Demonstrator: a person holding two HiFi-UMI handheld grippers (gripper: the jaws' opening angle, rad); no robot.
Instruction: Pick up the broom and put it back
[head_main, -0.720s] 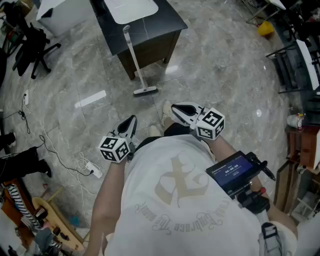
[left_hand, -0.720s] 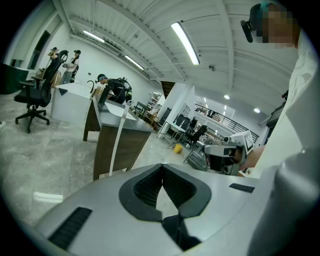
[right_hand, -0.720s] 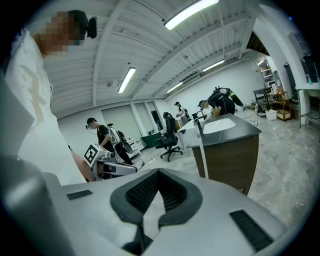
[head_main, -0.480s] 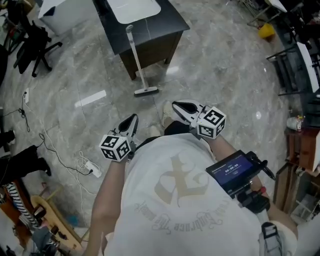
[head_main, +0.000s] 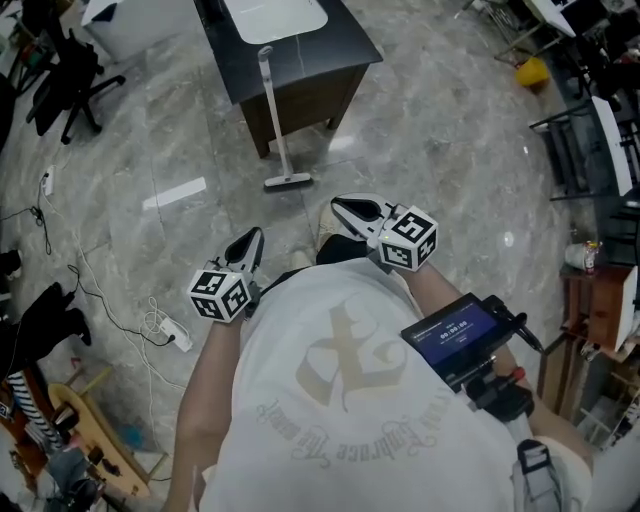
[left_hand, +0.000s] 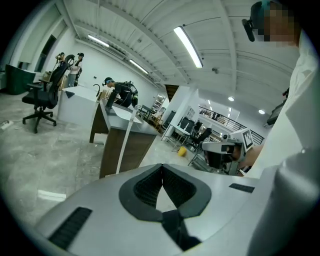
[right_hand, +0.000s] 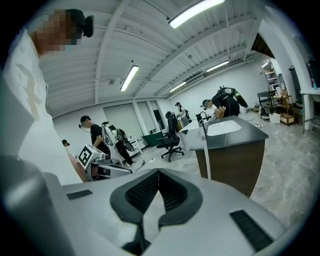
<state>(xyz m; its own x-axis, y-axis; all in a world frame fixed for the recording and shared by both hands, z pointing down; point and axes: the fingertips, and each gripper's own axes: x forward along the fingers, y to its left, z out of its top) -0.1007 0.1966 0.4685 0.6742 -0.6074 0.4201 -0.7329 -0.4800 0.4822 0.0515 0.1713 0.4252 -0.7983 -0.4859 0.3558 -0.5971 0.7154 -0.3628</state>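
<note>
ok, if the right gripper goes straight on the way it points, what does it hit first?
Likely bare floor, since it tilts down; the broom stands slightly right of its line. Depth is unclear.

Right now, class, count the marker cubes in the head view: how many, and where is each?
2. One marker cube sits on the left gripper, the other on the right gripper; none looks hidden.

L gripper (left_hand: 161, 168) closed, empty; broom (left_hand: 126, 142) leans vs desk (left_hand: 142, 148).

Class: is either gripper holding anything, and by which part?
Nothing is held. The left gripper and right gripper are shut and empty; the broom leans untouched against the dark desk.
</note>
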